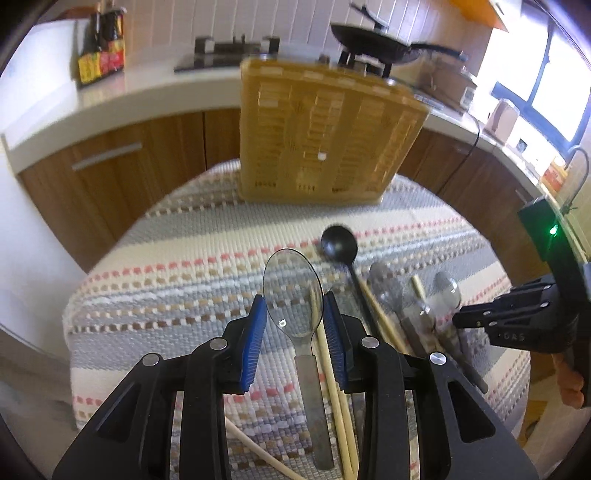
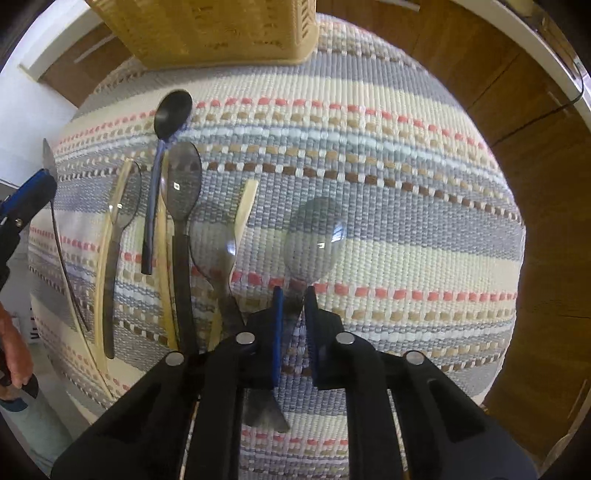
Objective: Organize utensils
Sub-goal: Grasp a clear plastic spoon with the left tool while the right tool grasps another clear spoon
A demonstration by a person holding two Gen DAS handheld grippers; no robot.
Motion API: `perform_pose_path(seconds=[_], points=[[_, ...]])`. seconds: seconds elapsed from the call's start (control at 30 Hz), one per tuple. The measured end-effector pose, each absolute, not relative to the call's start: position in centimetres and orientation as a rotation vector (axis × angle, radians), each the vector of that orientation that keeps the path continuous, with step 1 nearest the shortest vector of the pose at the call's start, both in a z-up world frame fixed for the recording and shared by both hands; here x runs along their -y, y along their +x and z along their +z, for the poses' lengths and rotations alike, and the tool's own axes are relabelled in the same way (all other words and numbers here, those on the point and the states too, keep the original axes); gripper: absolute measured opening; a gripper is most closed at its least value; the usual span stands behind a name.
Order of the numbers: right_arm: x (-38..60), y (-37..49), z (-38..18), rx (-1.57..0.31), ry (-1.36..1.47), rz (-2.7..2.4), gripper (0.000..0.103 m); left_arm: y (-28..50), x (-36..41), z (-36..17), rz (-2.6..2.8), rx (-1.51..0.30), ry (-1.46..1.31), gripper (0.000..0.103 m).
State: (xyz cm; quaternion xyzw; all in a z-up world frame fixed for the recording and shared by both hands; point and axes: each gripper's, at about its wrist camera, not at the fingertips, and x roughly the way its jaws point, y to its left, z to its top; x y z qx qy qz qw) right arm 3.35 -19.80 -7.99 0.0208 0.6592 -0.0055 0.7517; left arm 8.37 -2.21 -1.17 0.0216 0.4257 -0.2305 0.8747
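Wok [image 1: 373, 46] behind basket [image 1: 321, 133], left view only

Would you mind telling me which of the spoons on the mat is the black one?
It is the black spoon, whose bowl lies farthest up the mat toward the yellow basket. Every other spoon is shiny metal; this one is matte black with a dark handle.

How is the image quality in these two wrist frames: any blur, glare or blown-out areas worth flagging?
Left wrist view: the window at upper right is blown out, the yellow slotted plastic basket is motion-blurred, and the counter bends with fisheye distortion. Right wrist view: evenly lit, small glints on the clear plastic spoon, the black plastic spoon slightly smeared, the striped woven cloth bulging.
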Motion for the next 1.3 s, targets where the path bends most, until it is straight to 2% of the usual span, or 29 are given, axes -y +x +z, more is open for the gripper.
perform_pose_path(seconds=[0.03, 0.07, 0.3, 0.43, 0.47, 0.5, 0.57, 0.63, 0.7, 0.8, 0.87, 0.9, 0.93, 0.97, 1.0, 1.13, 1.2, 1.3], points=[[19.5, 3.1, -7.4, -1.425, 0.051, -0.014, 0.003, 8.1, 2.1, -0.8, -0.497, -0.873, 0.037, 0.007], [18.9, 2.7, -7.0, -1.407, 0.050, -0.005, 0.002, 7.9, 1.5, -0.2, -0.502, -0.859, 0.021, 0.000], [18.3, 1.7, -7.5, -1.359, 0.126, 0.035, 0.001, 7.7, 1.5, 1.0, -0.503, -0.820, 0.017, 0.000], [17.9, 1.3, -7.5, -1.327, 0.146, 0.048, 0.001, 8.8, 0.4, 0.4, -0.507, -0.871, -0.039, 0.000], [17.6, 1.1, -7.8, -1.329, 0.153, 0.059, 0.001, 9.1, -0.7, 0.3, -0.487, -0.887, -0.073, 0.007], [17.3, 1.0, -7.8, -1.331, 0.151, 0.067, 0.001, 9.4, -1.3, 0.1, -0.474, -0.907, -0.089, 0.033], [18.4, 2.1, -8.0, -1.334, 0.166, 0.084, 0.002, 10.0, -2.7, -0.7, -0.454, -0.964, -0.109, 0.065], [19.8, 2.6, -8.2, -1.343, 0.173, 0.102, 0.005, 10.5, -3.3, -1.6, -0.426, -1.023, -0.118, 0.058], [20.8, 3.6, -8.1, -1.346, 0.171, 0.102, 0.007, 11.4, -3.3, -3.2, -0.442, -1.122, -0.154, 0.046], [22.2, 3.9, -7.7, -1.375, 0.217, 0.122, 0.014, 12.3, -2.8, -5.6, -0.438, -1.217, -0.168, 0.041], [23.6, 3.4, -7.1, -1.378, 0.229, 0.115, 0.027, 12.3, -2.0, -6.2, -0.415, -1.224, -0.119, 0.038], [24.3, 3.1, -6.3, -1.372, 0.224, 0.103, 0.030, 12.0, -1.5, -6.1, -0.404, -1.211, -0.074, 0.030], [24.4, 3.2, -6.2, -1.362, 0.216, 0.086, 0.036, 11.9, -1.1, -6.2, -0.399, -1.212, -0.047, 0.025], [25.2, 2.8, -5.6, -1.359, 0.217, 0.081, 0.044, 11.7, -0.5, -6.2, -0.381, -1.207, -0.004, 0.016], [25.2, 2.8, -5.6, -1.357, 0.218, 0.075, 0.045, 11.6, -0.2, -6.3, -0.374, -1.204, 0.020, 0.012], [24.9, 2.8, -5.9, -1.418, 0.196, 0.047, 0.044, 11.3, 0.1, -6.3, -0.365, -1.197, 0.056, 0.012], [24.4, 2.7, -6.5, -1.455, 0.196, 0.041, 0.035, 11.0, 0.3, -6.2, -0.359, -1.189, 0.069, 0.011], [22.7, 3.2, -7.3, -1.479, 0.124, -0.008, 0.028, 10.8, 1.3, -5.9, -0.347, -1.172, 0.110, 0.011]])
